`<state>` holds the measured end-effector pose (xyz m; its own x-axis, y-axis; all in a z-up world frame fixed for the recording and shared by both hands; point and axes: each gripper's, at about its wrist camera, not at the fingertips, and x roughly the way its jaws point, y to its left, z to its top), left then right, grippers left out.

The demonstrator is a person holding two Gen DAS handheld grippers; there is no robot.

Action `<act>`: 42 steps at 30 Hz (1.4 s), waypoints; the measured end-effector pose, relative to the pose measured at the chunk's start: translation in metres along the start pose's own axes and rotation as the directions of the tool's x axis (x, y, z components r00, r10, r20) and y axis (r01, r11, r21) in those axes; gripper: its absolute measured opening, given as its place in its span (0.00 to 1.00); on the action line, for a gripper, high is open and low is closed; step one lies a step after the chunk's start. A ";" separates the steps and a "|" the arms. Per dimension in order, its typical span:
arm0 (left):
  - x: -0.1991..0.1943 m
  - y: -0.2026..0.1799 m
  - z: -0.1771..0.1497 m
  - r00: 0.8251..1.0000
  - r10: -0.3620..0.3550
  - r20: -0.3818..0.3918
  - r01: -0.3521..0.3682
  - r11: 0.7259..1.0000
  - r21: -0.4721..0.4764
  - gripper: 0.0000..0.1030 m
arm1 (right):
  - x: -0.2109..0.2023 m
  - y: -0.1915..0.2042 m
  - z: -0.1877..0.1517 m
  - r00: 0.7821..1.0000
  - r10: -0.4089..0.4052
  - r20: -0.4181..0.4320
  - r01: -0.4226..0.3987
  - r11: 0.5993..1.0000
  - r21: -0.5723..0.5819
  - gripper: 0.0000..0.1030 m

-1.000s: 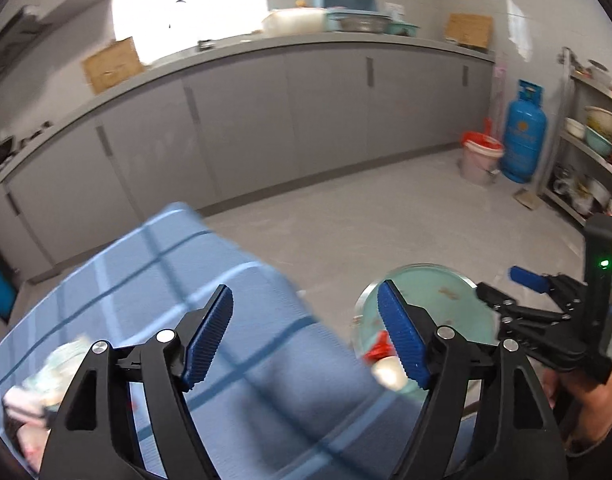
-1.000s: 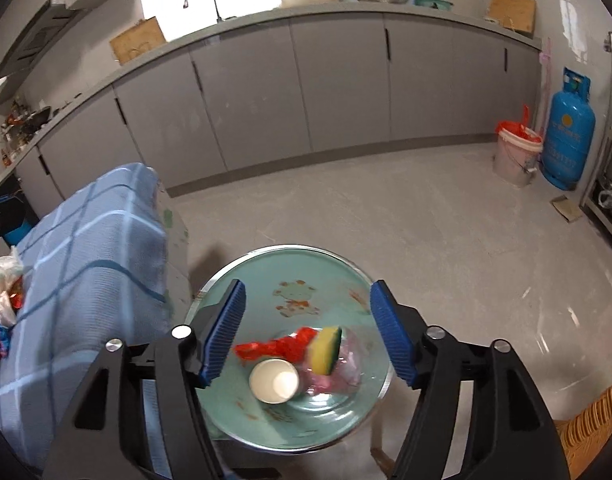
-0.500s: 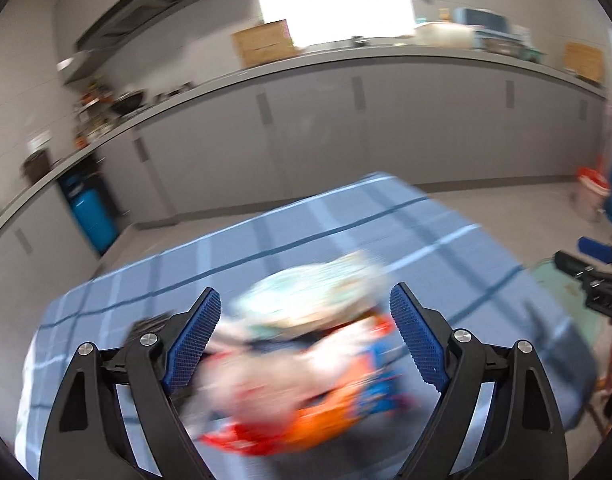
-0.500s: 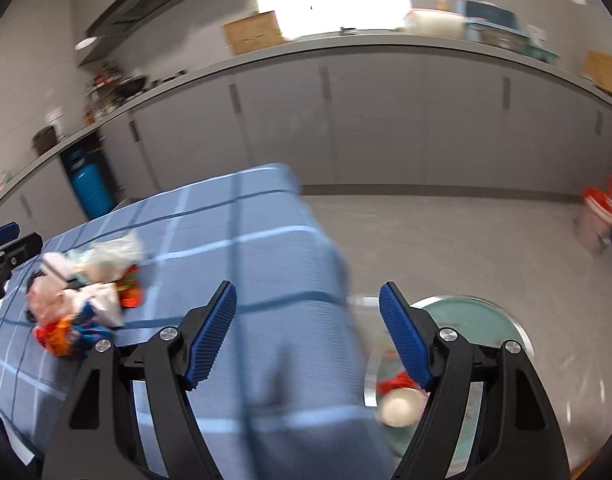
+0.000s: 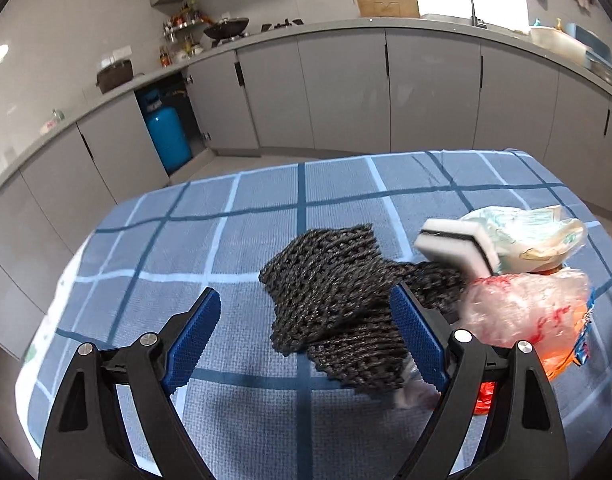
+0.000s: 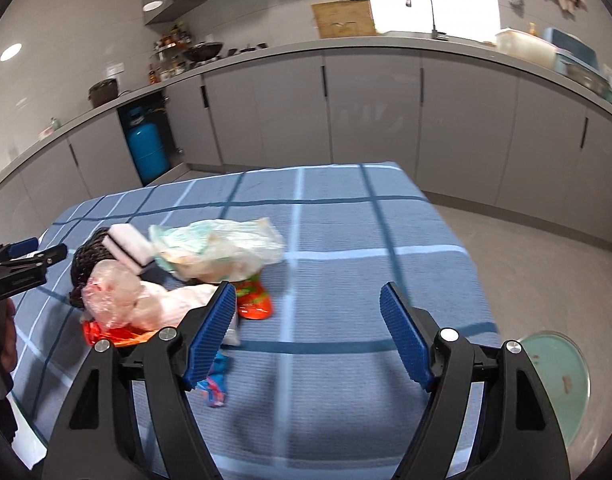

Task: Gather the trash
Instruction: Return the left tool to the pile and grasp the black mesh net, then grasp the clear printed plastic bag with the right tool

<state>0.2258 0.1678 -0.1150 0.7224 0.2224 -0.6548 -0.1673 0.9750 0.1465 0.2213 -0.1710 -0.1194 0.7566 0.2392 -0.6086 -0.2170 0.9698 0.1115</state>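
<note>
A pile of trash lies on a blue checked tablecloth (image 5: 234, 240). It holds a black knitted mesh cloth (image 5: 337, 300), a white sponge with a black stripe (image 5: 455, 246), a crumpled clear bag (image 5: 525, 312), a pale printed bag (image 6: 218, 248) and an orange wrapper (image 6: 254, 300). My left gripper (image 5: 306, 340) is open and empty, its right finger against the near edge of the mesh cloth. My right gripper (image 6: 306, 336) is open and empty over the cloth, right of the pile. A small colourful wrapper (image 6: 216, 384) lies by its left finger.
A round green basin (image 6: 561, 380) sits low to the right of the table. Grey kitchen cabinets (image 5: 345, 92) and a counter run behind. A blue gas cylinder (image 5: 168, 138) stands in an open cabinet. My left gripper also shows in the right wrist view (image 6: 22, 264).
Both grippers have swung left from the green basin to the table. The trash pile now lies in front of them. Both stay open.
</note>
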 end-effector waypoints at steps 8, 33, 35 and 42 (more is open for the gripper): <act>0.022 -0.020 0.000 0.998 -0.065 0.000 0.065 0.997 0.045 0.81 | 0.007 0.012 -0.001 1.000 0.010 -0.020 -0.011 1.000 -0.020 0.73; -0.026 0.000 0.030 0.994 -0.014 0.111 0.019 0.999 -0.045 0.09 | 0.045 0.038 0.034 0.998 0.055 0.003 -0.055 0.996 -0.065 0.73; -0.023 -0.005 0.029 0.994 -0.027 0.104 0.031 0.999 -0.038 0.09 | 0.058 0.041 0.037 0.998 0.063 -0.026 -0.064 0.995 -0.073 0.77; -0.019 -0.014 0.028 0.994 -0.039 0.098 0.041 0.999 -0.014 0.09 | 0.089 0.042 0.034 0.985 0.118 -0.125 -0.127 0.990 -0.064 0.42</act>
<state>0.2329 0.1499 -0.0837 0.7904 0.1835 -0.5845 -0.1472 0.9830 0.1095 0.3006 -0.1072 -0.1417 0.6427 0.3445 -0.6843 -0.3501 0.9265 0.1376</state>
